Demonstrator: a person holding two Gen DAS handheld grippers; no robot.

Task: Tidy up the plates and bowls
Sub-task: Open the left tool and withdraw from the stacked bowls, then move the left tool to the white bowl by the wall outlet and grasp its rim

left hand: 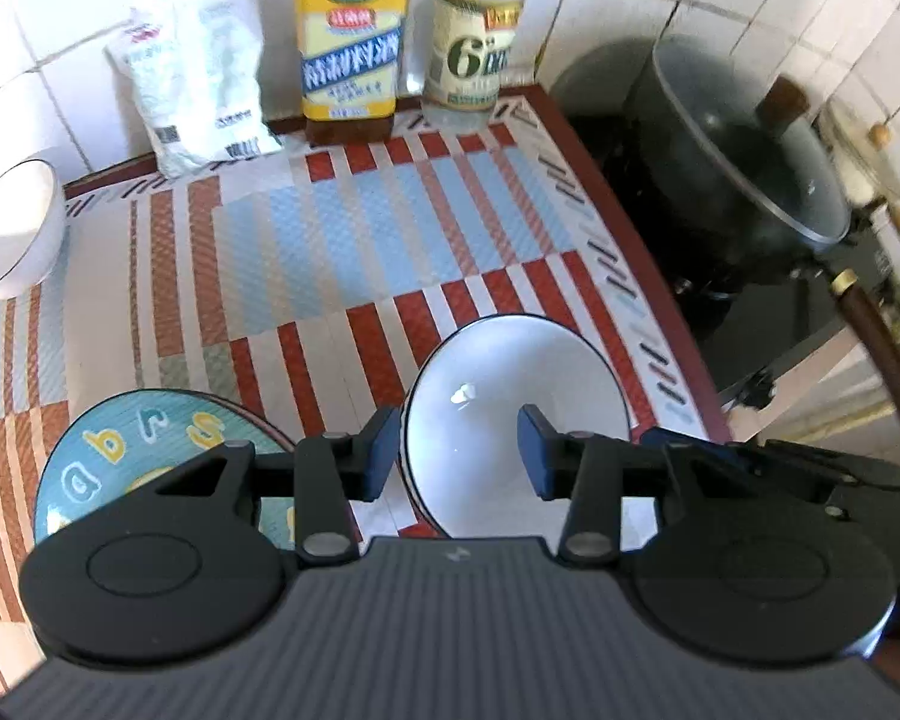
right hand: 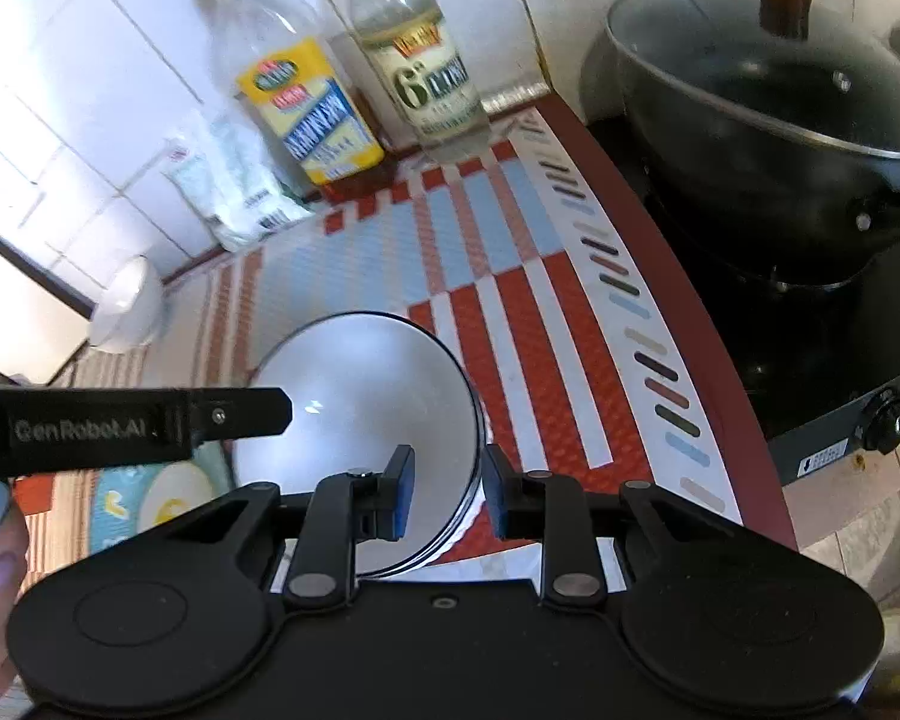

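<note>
A white bowl with a dark rim (left hand: 510, 414) (right hand: 360, 414) sits on the striped mat. My left gripper (left hand: 459, 456) is open, its jaws astride the bowl's left wall. My right gripper (right hand: 447, 495) is open with its jaws astride the bowl's right rim. A teal plate with letters (left hand: 150, 456) (right hand: 144, 504) lies to the bowl's left, partly hidden by the grippers. A second white bowl (left hand: 12, 228) (right hand: 126, 306) stands at the mat's far left. The left gripper's body (right hand: 126, 420) crosses the right wrist view.
Two bottles (left hand: 354, 48) (left hand: 480, 36) and a white bag (left hand: 192, 90) stand against the tiled wall. A black lidded pan (left hand: 744, 162) (right hand: 768, 102) sits on a stove to the right, beyond the mat's edge (left hand: 648, 240).
</note>
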